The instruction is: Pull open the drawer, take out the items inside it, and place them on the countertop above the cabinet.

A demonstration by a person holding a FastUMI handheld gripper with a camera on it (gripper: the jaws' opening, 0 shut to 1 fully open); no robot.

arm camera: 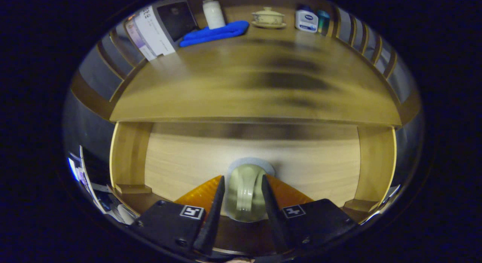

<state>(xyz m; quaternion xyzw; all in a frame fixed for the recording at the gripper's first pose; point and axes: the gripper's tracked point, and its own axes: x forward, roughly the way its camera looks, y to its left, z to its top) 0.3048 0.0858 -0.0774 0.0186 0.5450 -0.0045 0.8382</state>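
Observation:
A pale green cup (245, 191) with a handle facing me sits between my two fingers, and my gripper (243, 178) is shut on it, both fingers pressing its sides. Beneath and beyond the cup lies the light wooden floor of the open drawer (180, 161), bare apart from the cup. Above the drawer's back edge spreads the wooden countertop (244, 82), blurred by motion. I cannot tell whether the cup touches the drawer floor.
At the back of the countertop stand a white pump bottle (213, 12), a folded blue cloth (216, 32), a lidded tea bowl on a saucer (268, 17), a white and blue bottle (306, 20) and a teal jar (322, 22). A flat box (162, 25) leans at the left. Drawer side walls (130, 153) flank the opening.

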